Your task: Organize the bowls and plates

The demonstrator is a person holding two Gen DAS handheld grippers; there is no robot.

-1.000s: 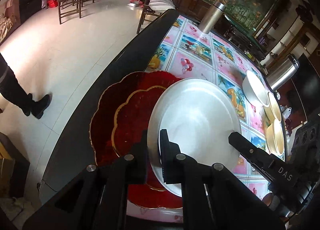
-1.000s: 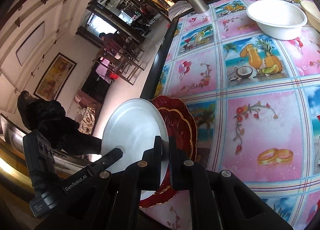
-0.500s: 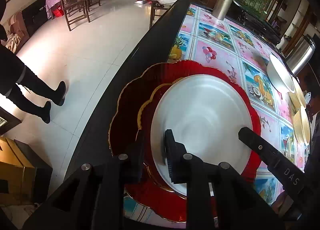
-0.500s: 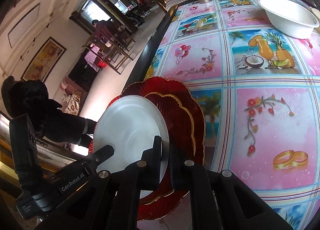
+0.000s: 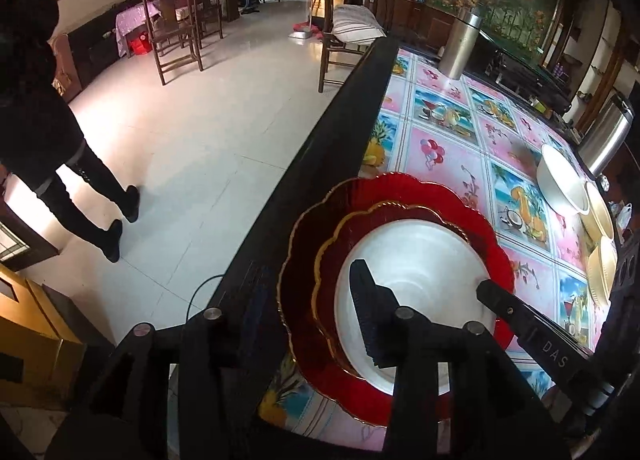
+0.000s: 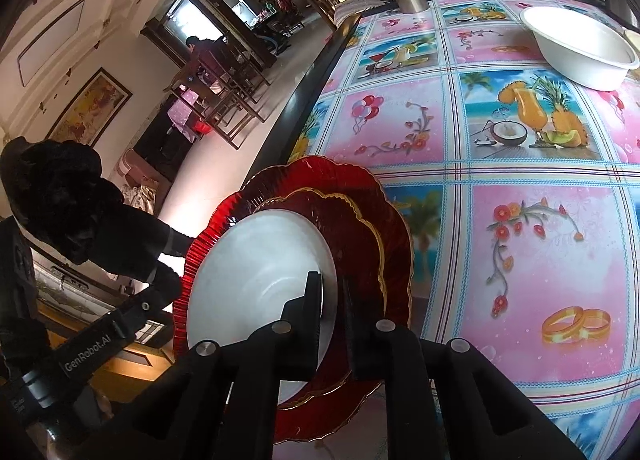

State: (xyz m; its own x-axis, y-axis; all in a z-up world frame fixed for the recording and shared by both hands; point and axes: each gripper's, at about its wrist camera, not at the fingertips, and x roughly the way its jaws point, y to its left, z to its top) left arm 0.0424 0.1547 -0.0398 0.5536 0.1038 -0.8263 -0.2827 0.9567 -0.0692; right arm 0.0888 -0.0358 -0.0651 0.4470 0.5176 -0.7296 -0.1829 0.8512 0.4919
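The round white plate (image 5: 420,284), which a second ago hung tilted over the red dishes, now lies flat on the smaller scalloped red glass plate with a gold rim (image 5: 344,260), itself nested in the larger red fluted glass plate (image 5: 400,196), all at the table's (image 5: 448,156) near-left edge.

The left claw (image 5: 312,308) is opening: its jaws stand apart, one over the white plate and one off past the stack's outer rim, gripping nothing. The right claw (image 6: 334,300) is just beginning to part, with the white plate's near rim between its pads (contact looks slight).

The stack lies directly ahead of and below both claws. The white plastic bowl (image 6: 580,44) and cream dishes (image 5: 600,228) sit along the far-right edge, closer to the right hand.
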